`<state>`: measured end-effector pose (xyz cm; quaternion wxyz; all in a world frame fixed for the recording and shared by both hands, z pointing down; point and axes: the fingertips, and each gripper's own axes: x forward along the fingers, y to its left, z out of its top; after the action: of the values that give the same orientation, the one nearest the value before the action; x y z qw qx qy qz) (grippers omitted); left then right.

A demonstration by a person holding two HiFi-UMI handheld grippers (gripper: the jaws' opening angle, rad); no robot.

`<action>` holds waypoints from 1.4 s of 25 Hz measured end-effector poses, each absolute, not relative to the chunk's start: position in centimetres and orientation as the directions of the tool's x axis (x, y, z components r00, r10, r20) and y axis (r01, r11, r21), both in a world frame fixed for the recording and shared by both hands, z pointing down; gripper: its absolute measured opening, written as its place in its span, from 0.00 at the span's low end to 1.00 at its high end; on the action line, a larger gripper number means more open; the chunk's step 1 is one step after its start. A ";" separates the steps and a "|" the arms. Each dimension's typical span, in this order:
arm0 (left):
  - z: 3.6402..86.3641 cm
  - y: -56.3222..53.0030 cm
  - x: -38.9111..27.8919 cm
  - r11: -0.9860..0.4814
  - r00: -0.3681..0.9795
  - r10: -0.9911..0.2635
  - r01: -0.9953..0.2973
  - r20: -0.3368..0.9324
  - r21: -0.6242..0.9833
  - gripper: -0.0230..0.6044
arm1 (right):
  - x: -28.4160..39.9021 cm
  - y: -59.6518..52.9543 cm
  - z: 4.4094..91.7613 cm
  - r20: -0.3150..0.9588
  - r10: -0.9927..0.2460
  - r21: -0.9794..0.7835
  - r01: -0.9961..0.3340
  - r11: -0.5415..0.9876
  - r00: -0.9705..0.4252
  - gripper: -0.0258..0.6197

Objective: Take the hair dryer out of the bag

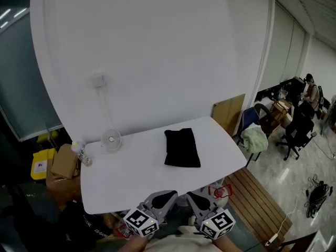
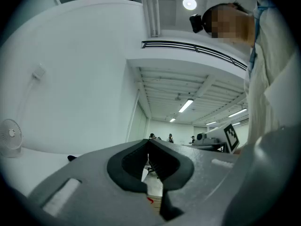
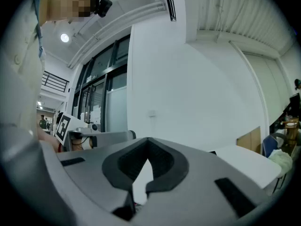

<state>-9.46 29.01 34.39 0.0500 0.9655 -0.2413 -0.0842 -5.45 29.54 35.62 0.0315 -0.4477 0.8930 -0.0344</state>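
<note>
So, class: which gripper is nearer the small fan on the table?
Left. In the head view the left gripper hangs at the table's near edge, below and right of the fan; the right gripper is beside it, further right.

A white table (image 1: 131,177) spreads ahead of the left gripper (image 1: 164,197) and right gripper (image 1: 193,198), its near edge just before them. A black bag (image 1: 182,148) lies flat straight ahead of both. A fan (image 1: 111,139) stands ahead-left of the left gripper, and a bottle (image 1: 83,155) farther left at the edge.
</note>
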 end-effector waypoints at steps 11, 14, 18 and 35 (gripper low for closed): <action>34.9 28.2 -9.0 -0.875 0.866 -0.480 -0.460 -0.139 0.154 0.05 | -4.6 28.8 36.1 -0.017 -0.811 -0.094 -0.807 0.583 -0.585 0.06; 35.0 28.2 -8.8 -0.875 0.868 -0.478 -0.458 -0.134 0.157 0.05 | -4.5 28.8 36.2 -0.018 -0.807 -0.096 -0.803 0.588 -0.590 0.06; 35.2 27.9 -8.5 -0.876 0.870 -0.476 -0.456 -0.127 0.156 0.05 | -4.1 28.5 36.3 -0.015 -0.806 -0.105 -0.800 0.590 -0.592 0.06; 37.4 21.5 -5.9 -0.851 0.863 -0.500 -0.473 -0.077 0.229 0.05 | -1.1 21.7 37.5 -0.030 -0.777 -0.175 -0.762 0.623 -0.629 0.07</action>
<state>-5.91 21.54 37.43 0.1019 0.9596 -0.2535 -0.0668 -1.12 21.66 37.51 0.0515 -0.4278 0.8995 -0.0726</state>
